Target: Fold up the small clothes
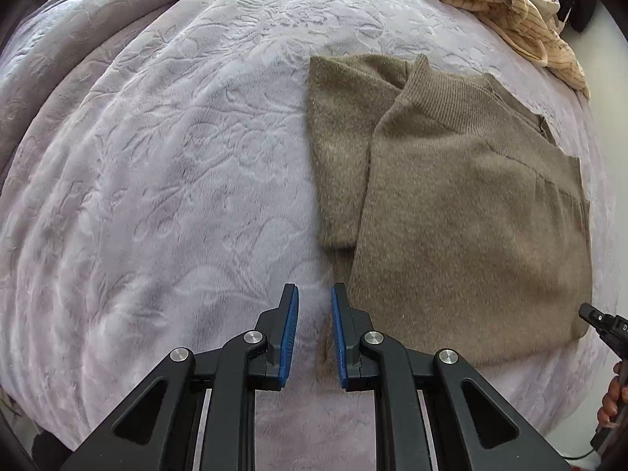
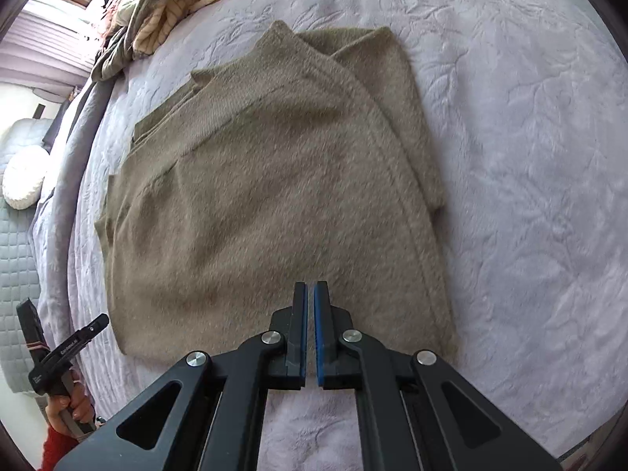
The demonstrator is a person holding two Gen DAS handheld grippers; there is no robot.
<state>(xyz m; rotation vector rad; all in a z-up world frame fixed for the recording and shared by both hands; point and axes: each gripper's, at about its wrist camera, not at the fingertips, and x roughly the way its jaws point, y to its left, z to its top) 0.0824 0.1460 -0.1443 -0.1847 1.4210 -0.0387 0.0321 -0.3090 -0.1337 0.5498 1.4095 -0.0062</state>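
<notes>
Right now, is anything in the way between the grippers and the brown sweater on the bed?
Nothing visible is. The right gripper hangs directly over the sweater, jaws shut and empty. The left gripper sits beside its edge, over the bare blanket. The pile of clothes lies far off.

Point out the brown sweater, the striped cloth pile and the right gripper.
brown sweater [image 2: 274, 196]: right wrist view, middle of body.
striped cloth pile [image 1: 522, 15]: left wrist view, cream striped fabric.
right gripper [image 2: 310, 290]: right wrist view, between fingertips.

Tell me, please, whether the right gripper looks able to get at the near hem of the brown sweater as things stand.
Probably yes. The right gripper hangs over the brown sweater near its hem, empty, and nothing lies between them on the bedspread. Its fingers are shut, though, so they would have to open first.
</notes>
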